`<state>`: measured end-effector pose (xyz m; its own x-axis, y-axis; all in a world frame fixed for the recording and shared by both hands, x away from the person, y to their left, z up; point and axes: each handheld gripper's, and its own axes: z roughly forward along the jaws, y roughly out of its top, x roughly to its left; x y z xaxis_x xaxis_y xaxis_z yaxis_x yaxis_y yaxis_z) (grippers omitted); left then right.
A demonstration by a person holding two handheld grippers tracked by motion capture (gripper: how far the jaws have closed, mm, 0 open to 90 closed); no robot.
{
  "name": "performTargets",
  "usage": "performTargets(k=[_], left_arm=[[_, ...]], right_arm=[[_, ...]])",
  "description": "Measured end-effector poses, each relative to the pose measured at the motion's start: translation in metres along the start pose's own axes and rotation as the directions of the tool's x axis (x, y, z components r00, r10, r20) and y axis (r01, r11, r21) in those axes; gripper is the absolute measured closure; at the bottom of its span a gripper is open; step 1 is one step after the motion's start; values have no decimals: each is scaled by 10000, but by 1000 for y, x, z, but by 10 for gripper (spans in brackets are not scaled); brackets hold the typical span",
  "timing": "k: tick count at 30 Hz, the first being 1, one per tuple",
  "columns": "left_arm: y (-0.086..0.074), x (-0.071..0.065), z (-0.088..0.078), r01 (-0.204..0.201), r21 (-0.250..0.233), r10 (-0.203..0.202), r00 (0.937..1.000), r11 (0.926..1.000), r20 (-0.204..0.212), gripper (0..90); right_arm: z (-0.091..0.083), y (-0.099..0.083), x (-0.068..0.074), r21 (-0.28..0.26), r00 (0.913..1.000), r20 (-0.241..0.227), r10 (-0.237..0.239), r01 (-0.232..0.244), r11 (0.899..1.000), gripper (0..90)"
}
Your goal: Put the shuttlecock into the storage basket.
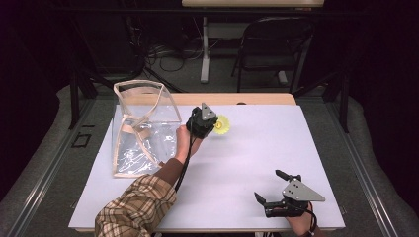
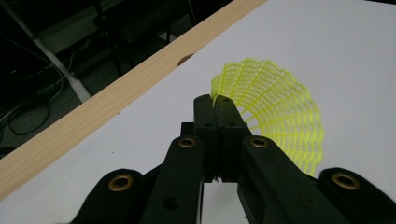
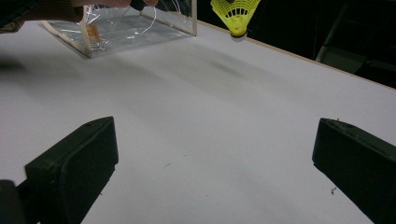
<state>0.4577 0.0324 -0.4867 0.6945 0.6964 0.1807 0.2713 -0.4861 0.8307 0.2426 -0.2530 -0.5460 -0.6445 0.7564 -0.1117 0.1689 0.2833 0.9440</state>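
**Shuttlecock pinched above the table, second gripper spread at the near edge**

Nearest the person, at the near right corner of the white table (image 1: pixel 257 153), the right gripper (image 1: pixel 267 186) is held low, its two black jaws spread wide with nothing but bare tabletop seen between them in the right gripper view. A grey three-cornered plate is carried on its top, and a cable is trailed back toward the wrist.

Farther in, a forearm in a plaid sleeve (image 1: pixel 136 210) is stretched diagonally across the table from the near left. At its end the left gripper (image 2: pixel 215 100) is pressed together on the rim of a yellow shuttlecock (image 2: pixel 275 112); the mesh skirt is seen fanned out just beyond and beside the closed jaws. In the right gripper view the shuttlecock is seen hanging cork-down, clear of the table surface, near the far wooden edge (image 2: pixel 93 112).

Just beside the left gripper, on the left half of the table, a clear plastic bag (image 1: pixel 143 128) with pale trim is stood open
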Motion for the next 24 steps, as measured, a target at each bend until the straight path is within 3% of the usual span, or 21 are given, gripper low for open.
performTargets(k=[24], left_arm=[[22,16,-21,-45,-180,48,9998,9998,167,896]], right_arm=[[0,0,1,-13,10000,-4,7,-7,10000,0]])
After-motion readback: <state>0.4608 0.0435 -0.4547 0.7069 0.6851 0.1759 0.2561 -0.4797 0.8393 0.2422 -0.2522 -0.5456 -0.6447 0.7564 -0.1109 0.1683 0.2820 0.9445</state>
